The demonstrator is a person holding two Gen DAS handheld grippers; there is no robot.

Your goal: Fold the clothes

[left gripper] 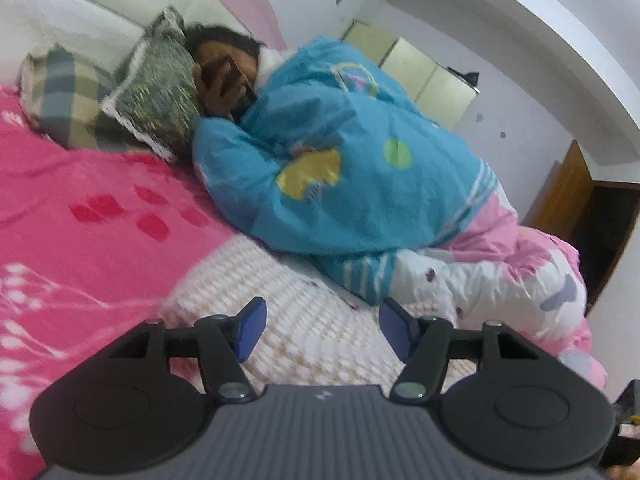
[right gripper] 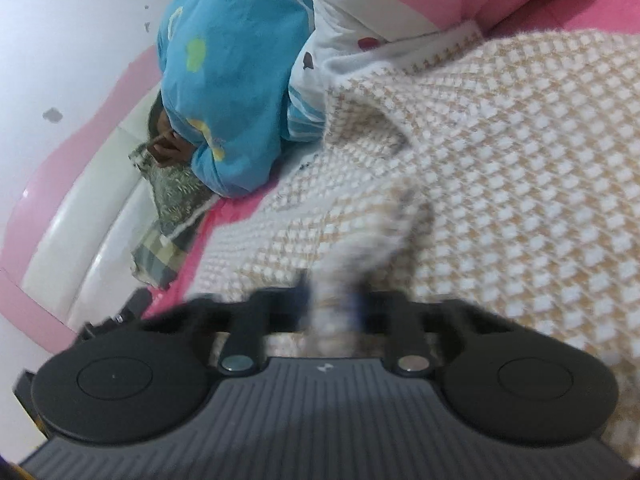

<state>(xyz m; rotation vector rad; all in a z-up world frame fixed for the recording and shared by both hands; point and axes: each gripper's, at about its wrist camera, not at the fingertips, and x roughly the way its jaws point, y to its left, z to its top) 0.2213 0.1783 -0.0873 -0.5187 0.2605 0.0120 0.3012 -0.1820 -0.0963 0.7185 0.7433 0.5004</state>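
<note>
No readable writing; right claw (right gripper: 334,308), blurred, apparently pinches checked garment (right gripper: 500,168).

We are in a home bedroom: a bed with a bright pink patterned sheet (left gripper: 80,208), two patterned pillows (left gripper: 156,88) at its padded white headboard (left gripper: 100,4), a person under a blue cartoon-print quilt (left gripper: 340,152) beside them, and, beyond the quilt, what may be a wooden door (left gripper: 568,192).

Right tool (right gripper: 335,312) pinches blurred fold of checked knit garment (right gripper: 500,184); person (right gripper: 224,80) lies beyond under blue quilt.
</note>
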